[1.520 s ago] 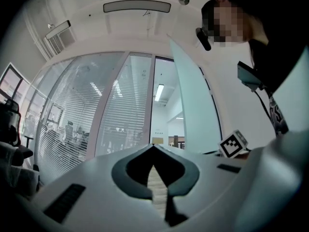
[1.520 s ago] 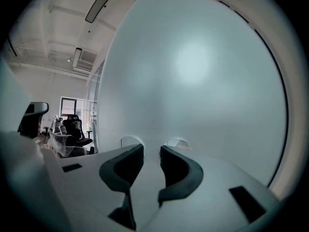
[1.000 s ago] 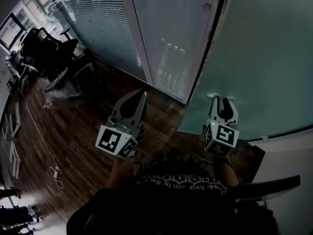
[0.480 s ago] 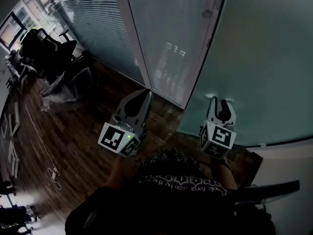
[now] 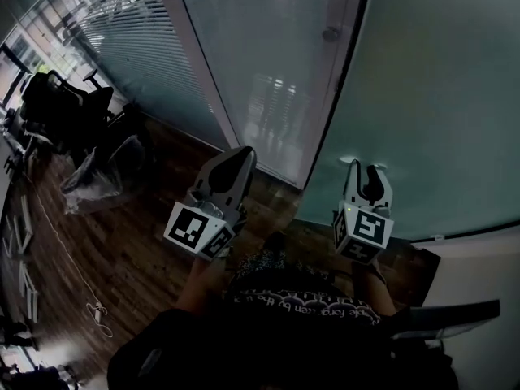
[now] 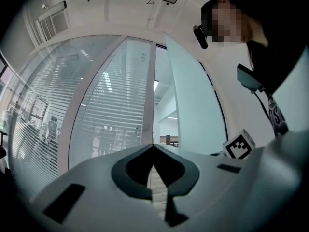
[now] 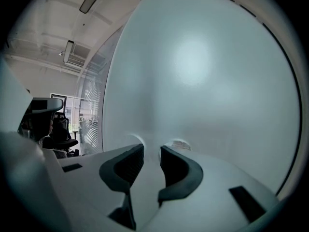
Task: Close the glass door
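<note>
Your right hand-held gripper (image 5: 364,169), lower right, is released with its tips at the glass door (image 5: 439,96); your left hand-held gripper (image 5: 238,158) is clenched on nothing.

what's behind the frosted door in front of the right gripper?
Not visible: the frosted door shows only a diffuse glow, so whatever is behind is covered. In the left gripper view, the gap past its edge shows a lit room beyond.
</note>
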Motion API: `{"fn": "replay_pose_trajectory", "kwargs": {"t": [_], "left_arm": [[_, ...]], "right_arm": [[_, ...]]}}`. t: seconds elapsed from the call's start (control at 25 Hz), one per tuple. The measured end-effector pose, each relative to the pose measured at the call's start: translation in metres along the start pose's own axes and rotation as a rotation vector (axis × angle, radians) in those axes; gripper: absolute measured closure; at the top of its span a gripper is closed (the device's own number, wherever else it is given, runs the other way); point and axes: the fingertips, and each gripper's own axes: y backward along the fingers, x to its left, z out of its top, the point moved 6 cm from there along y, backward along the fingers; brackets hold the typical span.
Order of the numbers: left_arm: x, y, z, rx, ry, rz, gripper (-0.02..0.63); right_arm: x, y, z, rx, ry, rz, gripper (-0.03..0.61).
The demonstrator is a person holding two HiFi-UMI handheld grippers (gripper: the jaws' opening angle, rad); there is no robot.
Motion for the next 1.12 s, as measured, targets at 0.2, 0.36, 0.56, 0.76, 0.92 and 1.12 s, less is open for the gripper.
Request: {"fn": "replay_pose_trajectory", "kwargs": {"t": [0.2, 0.36, 0.56, 0.76, 0.92, 1.12], "left_arm": [[0.014, -0.038, 0.001, -0.003, 0.008, -0.076, 0.612], [0.025, -0.065, 0.002, -0.003, 0.008, -0.127, 0.612], [0.034, -0.088, -0.003, -0.016, 0.022, -0.175, 0.612], [0.049, -0.106, -0.009, 0.0, 0.044, -0.188, 0.612], [0.061, -0.114, -0.012, -0.008, 0.05, -0.198, 0.612], [0.068, -0.12, -0.015, 0.005, 0.058, -0.215, 0.612]], "right_arm": [[-0.006, -0.019, 0.004, -0.01, -0.004, -0.02, 0.469], [-0.01, -0.035, 0.008, -0.008, -0.018, -0.058, 0.469], [-0.02, -0.056, 0.01, -0.004, -0.037, -0.067, 0.469], [-0.025, -0.082, 0.009, 0.006, -0.034, -0.077, 0.469], [-0.031, -0.1, 0.013, 0.003, -0.044, -0.069, 0.469], [-0.039, -0.116, 0.016, 0.0, -0.05, -0.099, 0.471]]}}
